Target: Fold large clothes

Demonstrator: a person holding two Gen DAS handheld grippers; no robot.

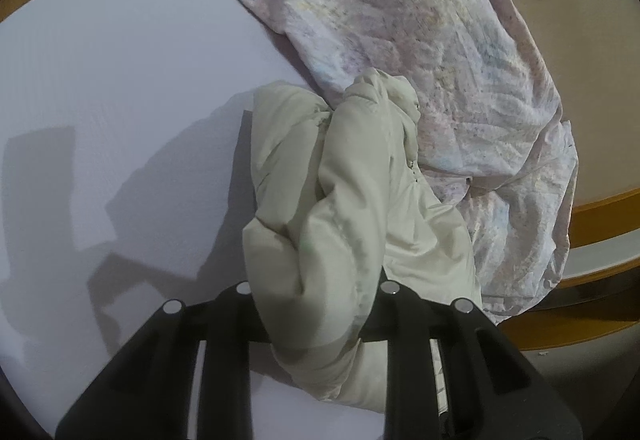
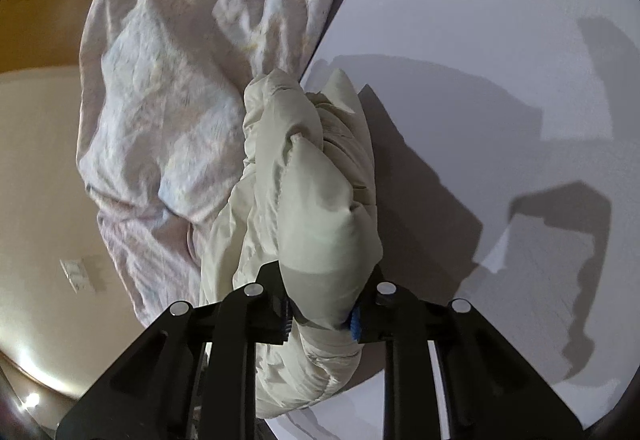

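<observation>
Left wrist view: the left gripper (image 1: 316,314) is clenched on a thick bunch of the pale grey-green jacket (image 1: 340,192), whose padded fabric fills the gap between the two black fingers and bulges out ahead of them. The jacket hangs crumpled from the grasp, running forward to a puffy end near the table's (image 1: 120,80) edge. Its right side rests against a wrinkled, pastel-printed sheet (image 1: 420,40), which lies along that edge of the white table and droops over it toward the beige floor (image 1: 580,60). The grippers' dark shadows fall on the table to the left of the jacket. In the right wrist view, the right gripper (image 2: 322,314) grasps another fold of the same jacket, the cloth pinched between the black left pad and the blue right pad (image 2: 355,324). Beyond the fingers the jacket bunches upward, the sheet touching it on the left and the table spreading away to the right.
</observation>
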